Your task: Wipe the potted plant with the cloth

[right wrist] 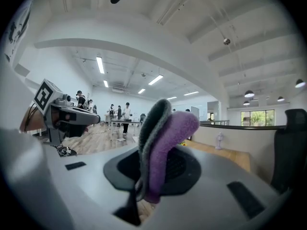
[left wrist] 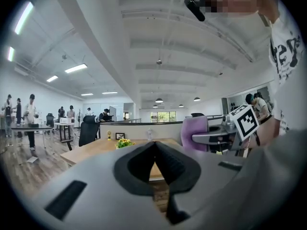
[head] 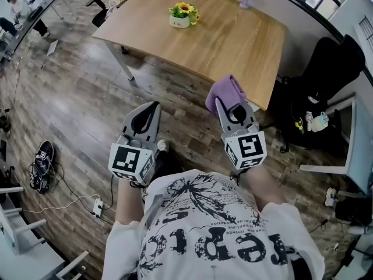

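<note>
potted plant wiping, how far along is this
Done: the purple cloth is picked up, clamped in the right gripper. In hand: the person stands short of the table, both grippers pointing toward it; the left gripper is shut and empty. Left: the potted plant sits on the table's far side with nothing near it, so all the wiping remains.

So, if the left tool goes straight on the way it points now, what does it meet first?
Probably the near edge of the wooden table; the left tool aims at it, the potted plant lying further on. Depth is unclear.
</note>
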Motion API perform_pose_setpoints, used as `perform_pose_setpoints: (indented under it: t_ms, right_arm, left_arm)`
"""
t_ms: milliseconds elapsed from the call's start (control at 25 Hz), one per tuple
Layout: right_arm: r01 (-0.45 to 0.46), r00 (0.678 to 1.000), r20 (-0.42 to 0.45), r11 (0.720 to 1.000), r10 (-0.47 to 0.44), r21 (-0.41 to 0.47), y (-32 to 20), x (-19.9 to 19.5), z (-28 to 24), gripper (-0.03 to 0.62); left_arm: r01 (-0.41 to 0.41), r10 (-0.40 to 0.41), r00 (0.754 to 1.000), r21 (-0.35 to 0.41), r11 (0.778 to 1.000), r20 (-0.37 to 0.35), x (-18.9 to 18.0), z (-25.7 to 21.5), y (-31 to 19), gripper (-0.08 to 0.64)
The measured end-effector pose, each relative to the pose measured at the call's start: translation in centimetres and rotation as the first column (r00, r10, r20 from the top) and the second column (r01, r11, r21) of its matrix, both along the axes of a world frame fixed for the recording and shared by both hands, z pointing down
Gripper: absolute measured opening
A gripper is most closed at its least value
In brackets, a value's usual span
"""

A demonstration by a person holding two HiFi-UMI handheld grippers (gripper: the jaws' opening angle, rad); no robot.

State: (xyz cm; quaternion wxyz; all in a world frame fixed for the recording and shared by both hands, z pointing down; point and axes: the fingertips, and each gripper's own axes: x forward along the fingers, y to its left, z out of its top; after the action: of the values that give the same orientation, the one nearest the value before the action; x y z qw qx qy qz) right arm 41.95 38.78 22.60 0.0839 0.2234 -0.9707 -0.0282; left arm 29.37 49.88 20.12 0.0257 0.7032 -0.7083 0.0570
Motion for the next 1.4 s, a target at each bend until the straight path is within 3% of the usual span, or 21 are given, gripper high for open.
perform_pose_setpoints:
  t_ms: [360, 640, 1080, 1400]
  right_arm:
    - [-0.110, 0.993, -0.029, 0.993, 0.111, 0.031, -6.0, -15.7, -1.1, 0.069]
    - [-0.176, 0.982, -0.062, 0.984, 0.177, 0.023, -10.5, -24.0, -0.6, 0.069]
    - [-0.312, 0.945, -0.106, 0.950, 0.308, -0.015, -22.4, -26.9, 2.7, 0.071]
    - [-0.411, 0.905, -0.143, 0.910, 0.400, -0.056, -34.4, -26.8, 4.4, 0.071]
  left_arm:
    - [-0.106, 0.106, 0.994, 0.006, 0.994, -0.005, -16.6, -0.5, -7.0, 0.003]
    - [-0.164, 0.164, 0.986, 0.002, 0.986, -0.039, -25.8, 0.3, -12.3, 0.003]
    - [-0.271, 0.264, 0.959, -0.060, 0.961, -0.103, -30.0, 4.1, -25.0, 0.003]
    - [-0.378, 0.371, 0.925, -0.107, 0.919, -0.080, -31.2, 4.5, -38.4, 0.003]
